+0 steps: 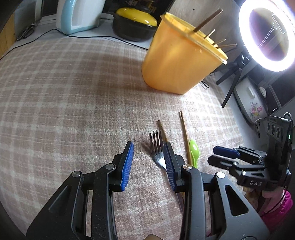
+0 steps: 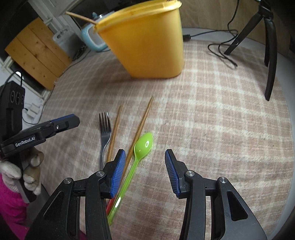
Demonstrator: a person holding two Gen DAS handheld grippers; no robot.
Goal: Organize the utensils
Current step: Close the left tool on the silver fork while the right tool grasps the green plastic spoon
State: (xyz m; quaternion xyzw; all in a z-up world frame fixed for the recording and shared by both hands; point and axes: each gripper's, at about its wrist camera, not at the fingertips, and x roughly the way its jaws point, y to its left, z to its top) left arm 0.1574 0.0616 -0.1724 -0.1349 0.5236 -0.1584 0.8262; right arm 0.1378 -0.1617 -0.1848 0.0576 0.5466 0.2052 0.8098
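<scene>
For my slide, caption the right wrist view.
Open right hand-held gripper above a green spoon, two chopsticks and a fork lying on a checked cloth before a yellow tub.

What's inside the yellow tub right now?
Several chopsticks poke out above the tub's rim. The opaque wall hides everything lower inside.

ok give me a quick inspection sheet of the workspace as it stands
surface: pink-and-cream plaid cloth, flat.
job's things: metal fork, two wooden chopsticks, green plastic spoon lying loose; tall yellow plastic container already holding sticks.
clutter: nothing seen on the cloth.
grippers: left gripper and right gripper both open, empty, above the utensils.
cables: black cable by black tripod.
surroundings: lit ring light, pale blue kettle, yellow-lidded black pot.
</scene>
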